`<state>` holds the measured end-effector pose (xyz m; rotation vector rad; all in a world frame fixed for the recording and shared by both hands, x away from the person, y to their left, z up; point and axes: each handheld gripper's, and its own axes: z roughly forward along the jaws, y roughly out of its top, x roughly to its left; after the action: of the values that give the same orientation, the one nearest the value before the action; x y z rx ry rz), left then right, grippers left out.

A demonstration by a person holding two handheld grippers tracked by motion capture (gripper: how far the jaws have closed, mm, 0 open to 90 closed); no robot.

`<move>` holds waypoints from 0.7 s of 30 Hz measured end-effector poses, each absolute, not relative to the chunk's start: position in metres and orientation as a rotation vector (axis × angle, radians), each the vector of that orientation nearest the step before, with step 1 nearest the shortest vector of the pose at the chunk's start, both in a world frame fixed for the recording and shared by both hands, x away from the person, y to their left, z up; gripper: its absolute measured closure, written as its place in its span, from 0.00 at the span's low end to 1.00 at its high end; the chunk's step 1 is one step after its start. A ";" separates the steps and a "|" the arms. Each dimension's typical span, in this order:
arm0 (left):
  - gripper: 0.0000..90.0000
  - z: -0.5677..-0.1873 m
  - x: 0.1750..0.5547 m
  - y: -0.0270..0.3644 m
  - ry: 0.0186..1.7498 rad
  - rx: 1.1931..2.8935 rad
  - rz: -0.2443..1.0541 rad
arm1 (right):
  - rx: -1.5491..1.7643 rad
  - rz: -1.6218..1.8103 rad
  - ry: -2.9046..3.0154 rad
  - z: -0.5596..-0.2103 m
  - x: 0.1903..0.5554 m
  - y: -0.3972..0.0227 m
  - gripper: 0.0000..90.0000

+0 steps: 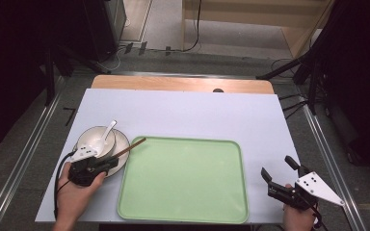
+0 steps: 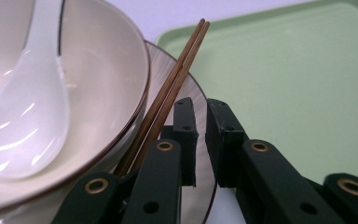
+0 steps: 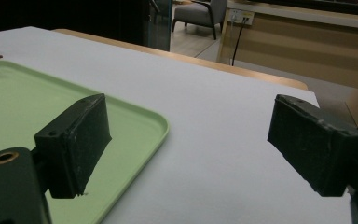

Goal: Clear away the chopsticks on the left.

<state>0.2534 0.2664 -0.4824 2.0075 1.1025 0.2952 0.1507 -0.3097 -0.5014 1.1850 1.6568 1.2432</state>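
Chopsticks [image 2: 175, 77] lean on the plate [image 2: 193, 100] rim at left of the frame, tips over the green tray [image 1: 183, 180] edge. Beside them the left gripper [image 2: 201, 140] has a narrow empty gap. Lower right, the right gripper [image 1: 280, 169] rests spread wide over bare table [image 1: 197, 115].

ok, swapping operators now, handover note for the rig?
Left gripper: jaws nearly shut with a narrow gap, nothing between them; chopsticks lie just outside its left jaw.
Right gripper: open, empty, at the table's right, beside the tray.
Things: spoon in the bowl, bowl on the plate, chopsticks resting on the plate rim, tips over the tray's corner.
Done: nothing on the tray yet.
Left: probably grip the chopsticks, then move the dishes to the tray.
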 end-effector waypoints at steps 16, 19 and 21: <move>0.87 -0.477 0.247 0.309 1.118 2.090 0.287 | 1.176 1.238 1.667 -0.501 0.153 -0.306 0.15; 0.86 -0.478 0.247 0.306 1.111 2.110 0.298 | 1.176 1.237 1.668 -0.501 0.152 -0.307 0.15; 0.86 -0.478 0.247 0.306 1.113 2.109 0.300 | 1.179 1.238 1.668 -0.501 0.152 -0.307 0.15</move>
<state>0.2474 0.3055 -0.4781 2.1092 1.1130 0.2999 0.1524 -0.3066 -0.5014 1.1786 1.6682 1.2381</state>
